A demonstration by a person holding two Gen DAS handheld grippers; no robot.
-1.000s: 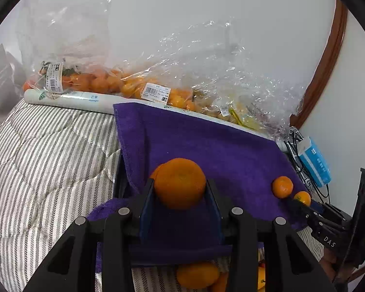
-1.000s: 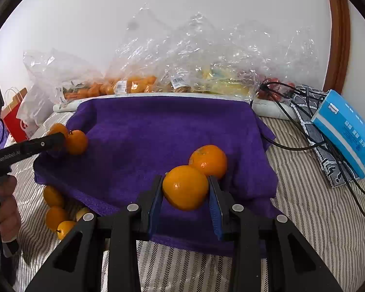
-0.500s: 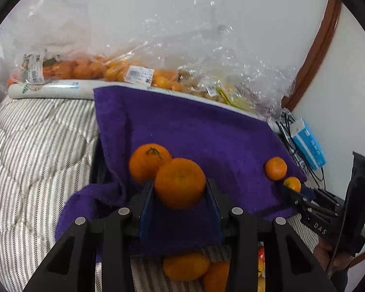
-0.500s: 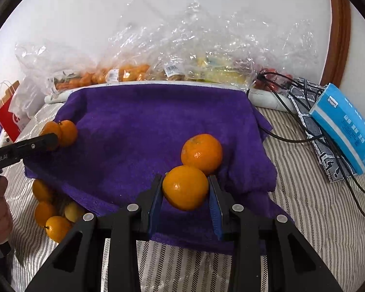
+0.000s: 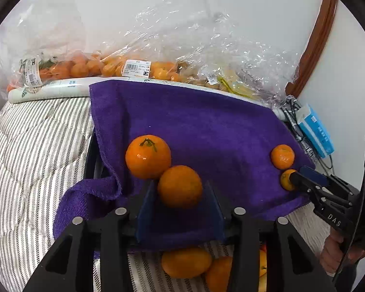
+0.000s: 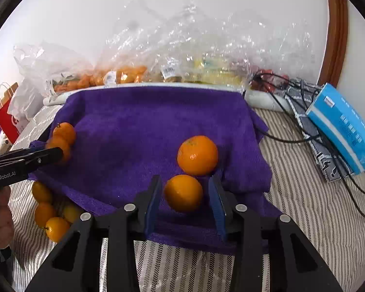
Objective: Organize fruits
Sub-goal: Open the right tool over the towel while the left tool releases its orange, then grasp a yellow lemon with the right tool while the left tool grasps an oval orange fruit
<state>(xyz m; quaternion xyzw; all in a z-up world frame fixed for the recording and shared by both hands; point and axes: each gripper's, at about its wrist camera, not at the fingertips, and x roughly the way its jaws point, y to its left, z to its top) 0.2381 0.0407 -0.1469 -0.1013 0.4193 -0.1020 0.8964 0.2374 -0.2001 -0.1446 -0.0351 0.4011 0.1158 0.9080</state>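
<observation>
Two hand-held grippers work at the near edge of a purple towel [image 6: 143,121] spread over a striped bed [image 6: 304,219]. The left gripper [image 5: 180,194] has just been opening: its blue pads stand off the sides of an orange [image 5: 180,186] that now rests on the towel between them, touching a second, stemmed orange [image 5: 148,156] just behind it near the towel's left edge. The right gripper [image 6: 184,194] has just been opening as well; a thin gap shows on each side of the mandarin [image 6: 183,193] between its pads, which sits on the towel just in front of another mandarin [image 6: 197,155] near the towel's right edge. So both grippers are released, with fruit lying between the jaws but not squeezed.

More loose fruit [image 6: 48,214] lies on the bed at the near left corner of the towel, and clear plastic bags of fruit [image 6: 124,75] are heaped along the far edge against the wall. A blue box [image 6: 343,126] and black cables [image 6: 304,131] lie to the right.

These citrus fruits look light, round and firm-skinned but bruisable, and likely to roll on the soft, uneven towel. The best hold is probably across the widest part, pads on opposite sides, with gentle pressure; a pinch near the top or stem would likely let one squirt out.
</observation>
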